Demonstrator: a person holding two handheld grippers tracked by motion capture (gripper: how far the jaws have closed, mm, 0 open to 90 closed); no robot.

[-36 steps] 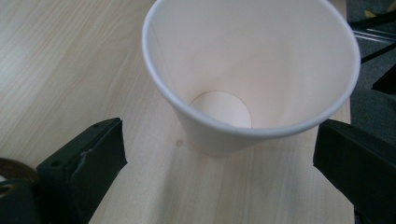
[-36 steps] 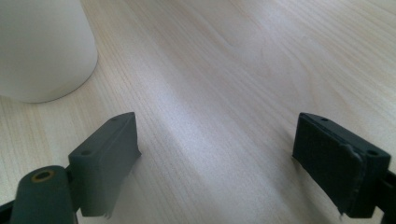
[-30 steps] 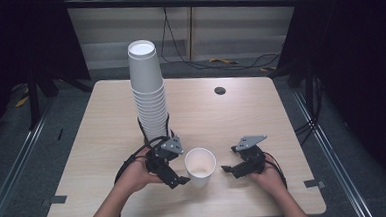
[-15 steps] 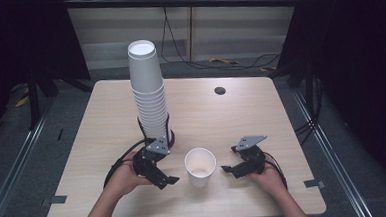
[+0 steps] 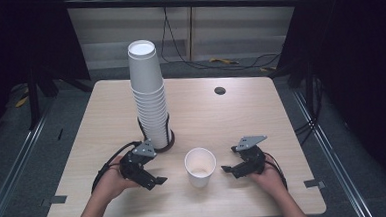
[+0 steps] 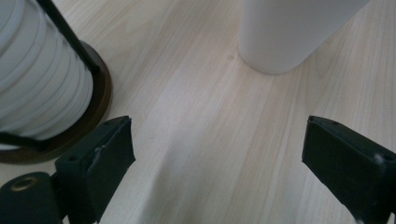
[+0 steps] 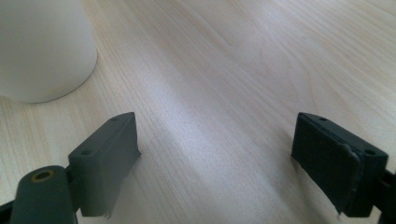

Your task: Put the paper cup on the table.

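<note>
Left gripper [image 6: 217, 154]: the jaws are held wide apart with nothing between them; bare wood is seen in the gap. In the left gripper view a single white cup [image 6: 292, 32] stands at about one o'clock from the jaws, clear of both. At ten o'clock the cup stack [image 6: 32, 70] is seen, seated in a dark round holder [image 6: 95, 100] with thin black uprights.

Right gripper [image 7: 217, 154]: the jaws are likewise spread wide, and nothing is gripped. In the right gripper view the single white cup [image 7: 44, 46] is seen at ten o'clock, near the left jaw but apart from it.

In the high view the single cup [image 5: 200, 166] is found upright, mouth up, on the table [image 5: 261, 115], between the two grippers and touched by neither. The left gripper [image 5: 152, 179] lies at its nine o'clock and the right gripper [image 5: 229, 169] at its three o'clock. The stack [image 5: 150, 93] rises at eleven o'clock from the cup, leaning slightly. A small dark round hole [image 5: 220, 90] is noted toward the table's far edge, at one o'clock.
</note>
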